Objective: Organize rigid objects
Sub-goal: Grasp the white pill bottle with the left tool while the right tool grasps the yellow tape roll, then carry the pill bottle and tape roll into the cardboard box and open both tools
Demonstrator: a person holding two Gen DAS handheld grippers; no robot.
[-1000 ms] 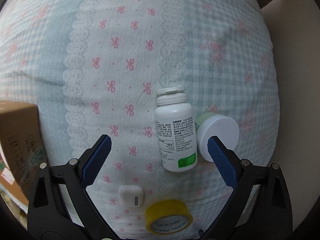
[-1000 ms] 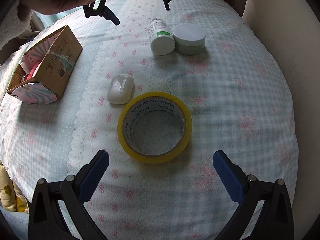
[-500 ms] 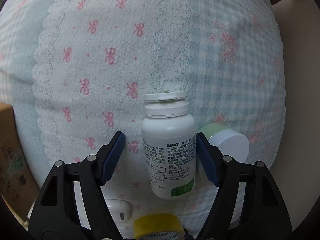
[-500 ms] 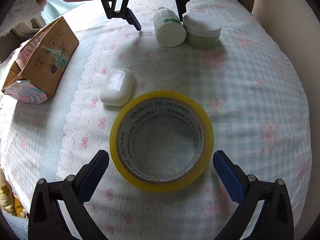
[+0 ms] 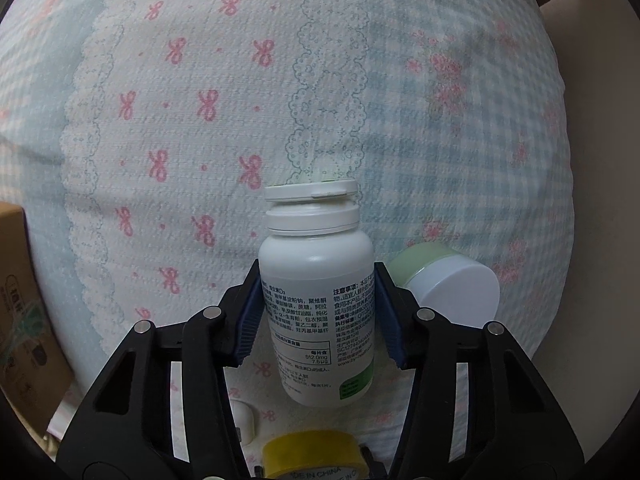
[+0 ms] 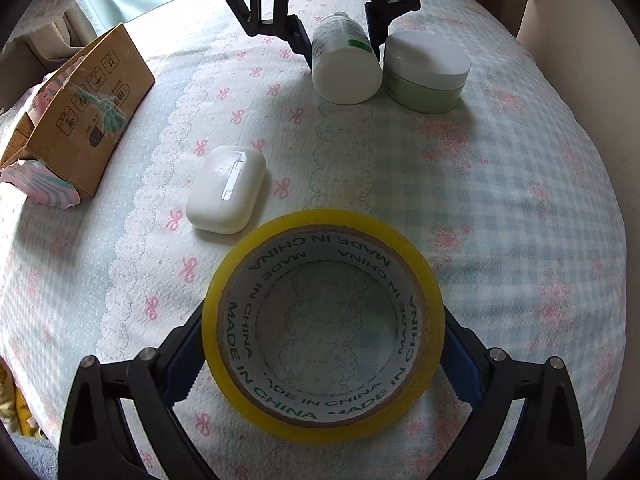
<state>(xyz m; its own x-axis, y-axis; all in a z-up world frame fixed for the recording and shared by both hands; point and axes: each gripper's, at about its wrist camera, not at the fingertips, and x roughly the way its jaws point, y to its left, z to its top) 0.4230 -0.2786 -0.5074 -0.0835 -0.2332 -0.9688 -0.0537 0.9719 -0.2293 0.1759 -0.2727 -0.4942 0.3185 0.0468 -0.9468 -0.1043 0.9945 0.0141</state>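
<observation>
The white bottle, lying on the bedspread, is clamped by the just-closing left gripper, while the yellow tape roll is straddled by the right gripper, its jaws closing slightly.

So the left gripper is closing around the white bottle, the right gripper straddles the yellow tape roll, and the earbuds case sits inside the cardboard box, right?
Not quite. The earbuds case lies on the bedspread, apart from the cardboard box, as the right wrist view shows. The rest holds: the left gripper has just been closing around the white bottle, and the right gripper straddles the yellow tape roll.
</observation>
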